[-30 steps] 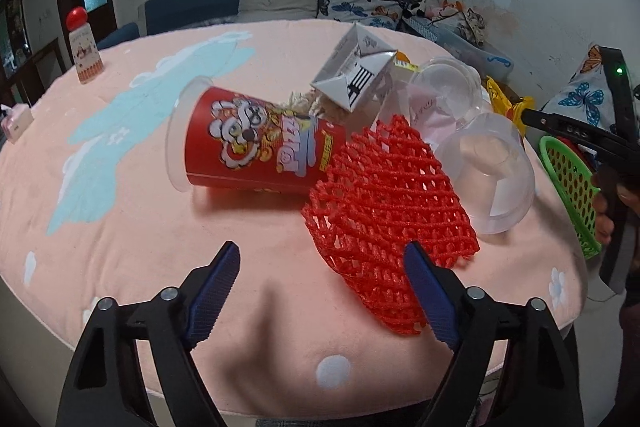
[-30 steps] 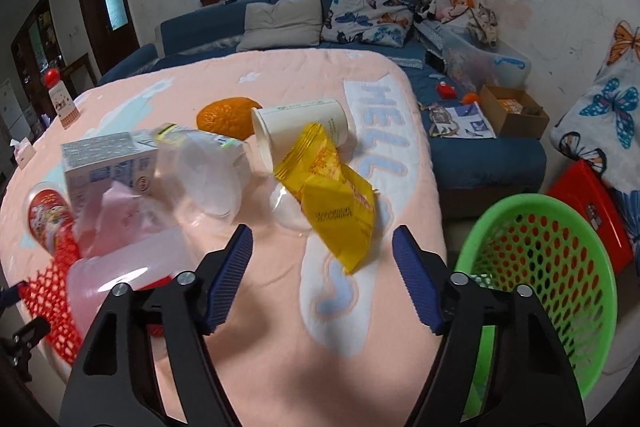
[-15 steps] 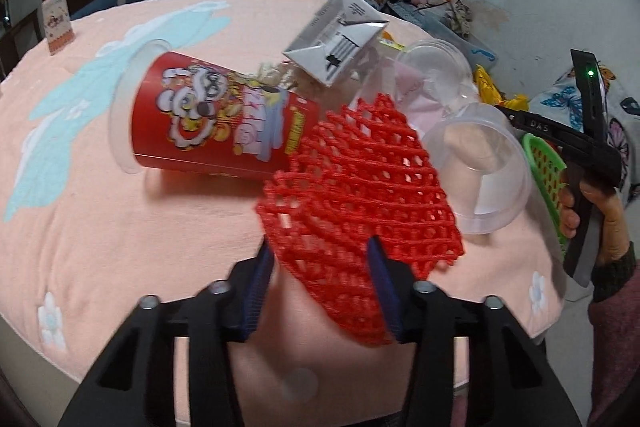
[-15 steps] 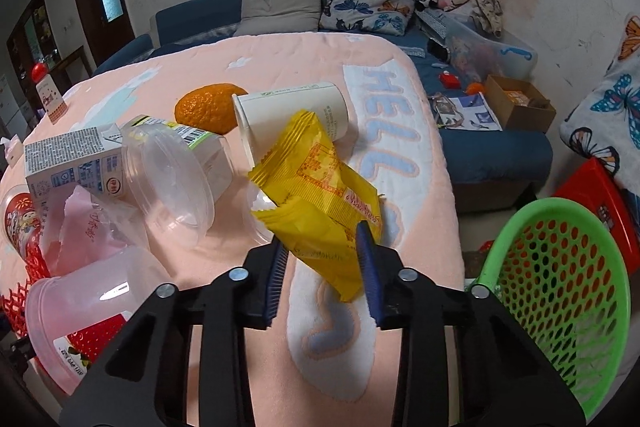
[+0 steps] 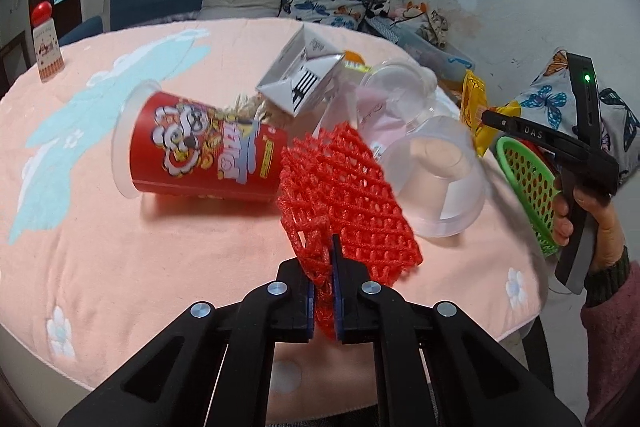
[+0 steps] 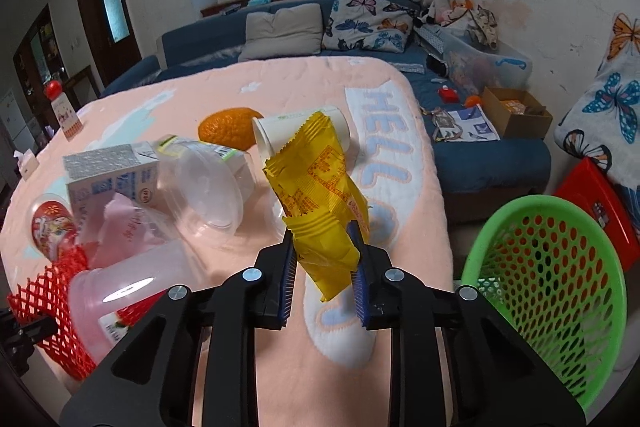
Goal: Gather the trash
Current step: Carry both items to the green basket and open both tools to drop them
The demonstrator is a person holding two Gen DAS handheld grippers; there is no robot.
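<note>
My left gripper [image 5: 323,291] is shut on the near edge of a red foam net [image 5: 344,199] and lifts it off the pink table cover [image 5: 120,251]. My right gripper [image 6: 323,279] is shut on a yellow snack wrapper [image 6: 316,187], held up above the table. The green basket [image 6: 548,279] stands off the table's right edge, close to the right gripper; it also shows in the left wrist view [image 5: 528,183]. The right gripper's body and the hand holding it show in the left wrist view [image 5: 576,163].
On the table lie a red snack cup [image 5: 204,155] on its side, a milk carton [image 5: 304,79], clear plastic cups [image 5: 436,175], a paper cup [image 6: 304,131] and an orange [image 6: 228,131]. A red-capped bottle [image 5: 46,43] stands far left. A blue sofa [image 6: 280,35] is behind.
Both grippers went from wide open to shut. The left closed on the red net and raised it; the right closed on the yellow wrapper and lifted it off the table.
</note>
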